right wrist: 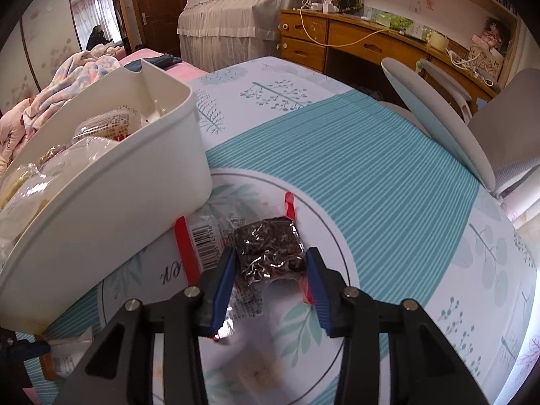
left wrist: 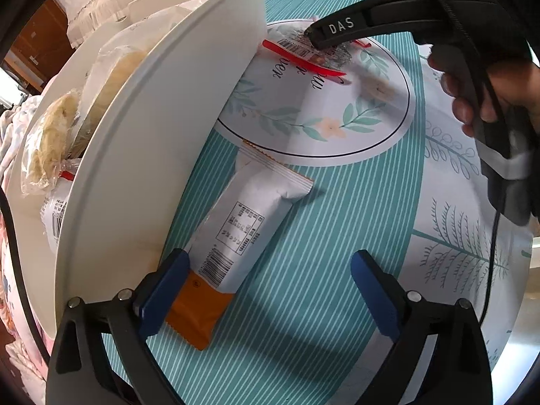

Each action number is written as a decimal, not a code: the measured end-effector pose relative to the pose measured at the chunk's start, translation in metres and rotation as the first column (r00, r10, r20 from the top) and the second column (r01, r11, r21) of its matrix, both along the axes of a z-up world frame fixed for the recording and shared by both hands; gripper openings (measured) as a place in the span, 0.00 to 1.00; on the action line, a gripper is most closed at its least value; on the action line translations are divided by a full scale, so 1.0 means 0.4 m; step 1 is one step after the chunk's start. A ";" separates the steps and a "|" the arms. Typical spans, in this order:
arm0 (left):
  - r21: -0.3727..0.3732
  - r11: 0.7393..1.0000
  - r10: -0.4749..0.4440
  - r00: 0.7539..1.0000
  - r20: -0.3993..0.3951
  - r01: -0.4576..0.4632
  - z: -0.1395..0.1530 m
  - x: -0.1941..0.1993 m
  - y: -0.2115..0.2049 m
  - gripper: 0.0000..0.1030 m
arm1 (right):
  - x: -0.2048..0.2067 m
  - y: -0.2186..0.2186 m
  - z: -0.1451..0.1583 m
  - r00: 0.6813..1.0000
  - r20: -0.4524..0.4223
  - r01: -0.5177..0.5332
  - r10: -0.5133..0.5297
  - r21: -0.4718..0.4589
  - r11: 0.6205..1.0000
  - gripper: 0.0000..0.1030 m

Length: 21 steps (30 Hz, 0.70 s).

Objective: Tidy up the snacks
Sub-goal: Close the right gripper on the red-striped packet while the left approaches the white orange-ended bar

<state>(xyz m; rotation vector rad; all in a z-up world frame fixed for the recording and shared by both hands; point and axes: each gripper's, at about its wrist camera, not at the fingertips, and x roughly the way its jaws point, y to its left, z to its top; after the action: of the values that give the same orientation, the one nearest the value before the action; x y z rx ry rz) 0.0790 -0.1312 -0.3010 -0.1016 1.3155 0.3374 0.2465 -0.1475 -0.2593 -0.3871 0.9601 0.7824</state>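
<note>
A white bin stands on the patterned table and holds several wrapped pastries. Beside its wall lies a white and orange snack bar. My left gripper hangs open above it, its left finger by the bar's orange end. A dark snack in a clear wrapper with red ends lies in the tablecloth's round print, close to the bin. My right gripper points down at it, with both pads against the wrapper's sides. One of its fingers shows in the left wrist view.
The teal striped tablecloth spreads to the right of the bin. A chair stands at the table's far right edge, with a wooden desk behind it. Blankets lie on a bed at the left. A person's hand holds the right gripper.
</note>
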 end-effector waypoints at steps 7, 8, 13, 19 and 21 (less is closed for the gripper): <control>0.001 1.000 0.007 1.000 0.003 -0.007 0.009 -0.016 0.000 0.89 | -0.034 -0.052 0.001 0.995 -0.070 0.072 -0.070 0.027 0.997 0.41; 0.004 1.000 0.013 1.000 0.001 -0.013 0.016 -0.023 -0.001 0.87 | -0.036 -0.060 0.001 0.993 -0.079 0.088 -0.086 0.025 0.996 0.41; -0.007 1.000 -0.002 1.000 -0.009 0.002 0.032 -0.051 -0.022 0.79 | -0.063 -0.099 0.003 0.988 -0.093 0.124 -0.122 0.014 0.992 0.41; 0.010 1.000 0.001 1.000 -0.016 -0.001 0.047 -0.069 -0.024 0.60 | -0.083 -0.140 0.011 0.977 -0.125 0.172 -0.170 0.004 0.985 0.41; 0.020 1.000 0.005 1.000 -0.021 -0.004 0.053 -0.075 -0.018 0.52 | -0.093 -0.154 0.011 0.975 -0.132 0.182 -0.180 0.006 0.983 0.41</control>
<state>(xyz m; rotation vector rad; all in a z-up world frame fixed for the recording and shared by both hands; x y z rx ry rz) 0.0489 -0.1384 -0.2796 -0.0849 1.3323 0.3560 0.2092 -0.2091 -0.2550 -0.2305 1.0943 0.6554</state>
